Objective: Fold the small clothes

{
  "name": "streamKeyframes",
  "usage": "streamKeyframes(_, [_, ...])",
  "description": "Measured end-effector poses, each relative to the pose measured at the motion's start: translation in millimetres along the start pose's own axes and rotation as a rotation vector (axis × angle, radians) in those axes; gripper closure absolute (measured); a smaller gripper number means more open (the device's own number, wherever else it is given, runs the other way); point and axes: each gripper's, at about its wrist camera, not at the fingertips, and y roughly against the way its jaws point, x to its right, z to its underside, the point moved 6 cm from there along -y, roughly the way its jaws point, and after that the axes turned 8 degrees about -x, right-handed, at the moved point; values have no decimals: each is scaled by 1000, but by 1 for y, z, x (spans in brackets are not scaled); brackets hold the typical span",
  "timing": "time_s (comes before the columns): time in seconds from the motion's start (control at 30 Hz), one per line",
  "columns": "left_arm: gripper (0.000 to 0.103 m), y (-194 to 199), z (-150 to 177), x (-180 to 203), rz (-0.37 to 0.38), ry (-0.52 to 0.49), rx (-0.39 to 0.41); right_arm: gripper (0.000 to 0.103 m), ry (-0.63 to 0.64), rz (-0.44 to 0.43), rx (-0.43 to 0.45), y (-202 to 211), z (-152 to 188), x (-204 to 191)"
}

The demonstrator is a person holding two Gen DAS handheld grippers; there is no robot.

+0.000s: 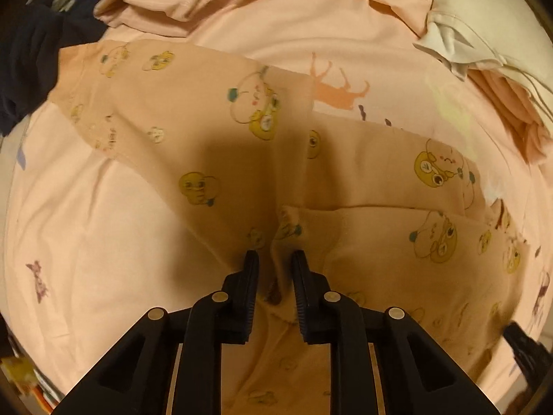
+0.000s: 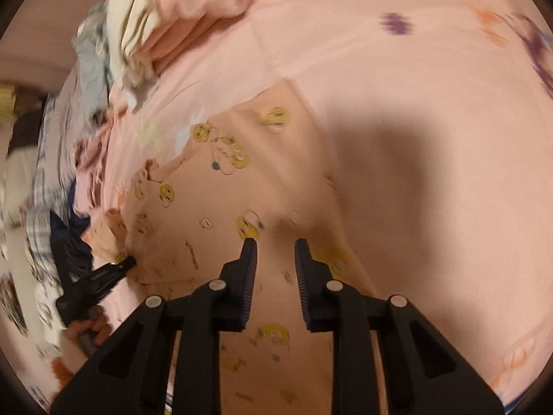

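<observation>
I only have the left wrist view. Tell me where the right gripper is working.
Observer: The right gripper points down over the printed garment, close to where its edge meets the pink sheet.
Operator: Report its jaws.
Observer: Parted, with nothing pinched between them.
Operator: Now show me my own gripper from that side.
Observer: The left gripper has its tip at the garment's crumpled edge, and a hand holds its handle.
</observation>
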Motion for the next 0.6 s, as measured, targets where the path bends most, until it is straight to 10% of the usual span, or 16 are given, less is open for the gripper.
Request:
streamKeyframes(0.13, [82,0,8,-27,-105,32,2,91,-105,40,-26,-26,8,17])
streamKeyframes(0.33, [75,19,11,-102,168,241,4,88,-159,-1,-76,-18,29,27])
streamKeyframes(0.4, [57,21,3,-136,271,343,19,82,-137,59,-98,-16,37,24])
streamKeyframes(0.6, [55,15,-30,-210,356,491,80,82,-144,51,-83,-13,63,4])
